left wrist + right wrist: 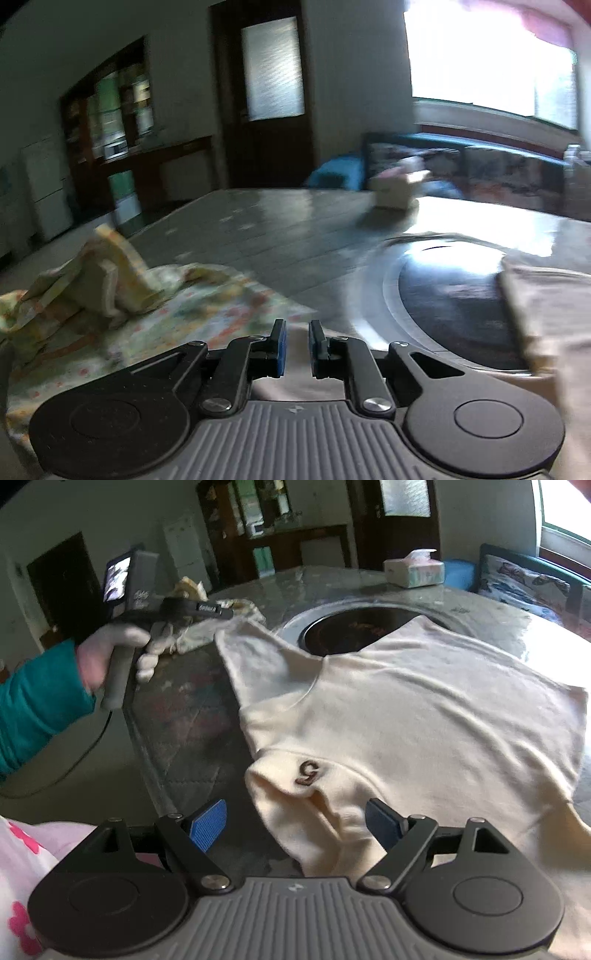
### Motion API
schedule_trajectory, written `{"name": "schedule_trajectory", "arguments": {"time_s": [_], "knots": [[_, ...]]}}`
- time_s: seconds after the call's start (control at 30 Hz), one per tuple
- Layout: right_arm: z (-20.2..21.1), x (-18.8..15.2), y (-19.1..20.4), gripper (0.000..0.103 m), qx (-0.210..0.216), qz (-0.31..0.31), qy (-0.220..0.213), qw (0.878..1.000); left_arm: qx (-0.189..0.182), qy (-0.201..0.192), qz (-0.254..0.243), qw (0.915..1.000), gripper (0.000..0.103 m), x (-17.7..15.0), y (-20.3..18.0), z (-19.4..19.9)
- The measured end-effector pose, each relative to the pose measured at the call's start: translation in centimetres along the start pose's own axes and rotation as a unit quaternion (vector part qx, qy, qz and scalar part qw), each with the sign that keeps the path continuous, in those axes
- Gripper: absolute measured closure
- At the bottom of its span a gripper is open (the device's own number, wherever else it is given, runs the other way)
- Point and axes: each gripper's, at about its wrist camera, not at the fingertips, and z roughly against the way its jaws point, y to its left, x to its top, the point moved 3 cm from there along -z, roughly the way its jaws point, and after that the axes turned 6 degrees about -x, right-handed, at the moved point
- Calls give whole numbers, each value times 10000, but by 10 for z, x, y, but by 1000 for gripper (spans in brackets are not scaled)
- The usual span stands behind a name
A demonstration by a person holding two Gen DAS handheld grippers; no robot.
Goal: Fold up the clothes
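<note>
Cream shirt (pixel 424 720) lies just ahead of the open right hand-held gripper (pixel 295 821); left hand-held gripper (pixel 296 349), nearly closed and empty, hovers far left.

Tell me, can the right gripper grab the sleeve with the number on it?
Probably yes. The right gripper is open, and the cream sleeve lies right between its fingers on the table, with nothing covering it.

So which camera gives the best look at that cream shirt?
The right wrist view: the cream shirt lies spread across the table, filling the frame. The left wrist view catches only a blurred edge of it at far right.
</note>
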Motion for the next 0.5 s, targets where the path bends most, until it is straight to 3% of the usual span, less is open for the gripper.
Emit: {"name": "schedule_trajectory", "arguments": {"time_s": [0.13, 0.27, 0.5], "knots": [[9, -5, -12, 21, -174, -286, -61, 9994, -958, 53, -245, 9951, 89, -5, -48, 17], [11, -17, -17, 23, -237, -430, 21, 9988, -1603, 177, -504, 9856, 89, -18, -88, 27], [43, -28, -39, 24, -569, -968, -347, 9931, -2710, 391, -951, 9571, 86, -41, -157, 44]]}}
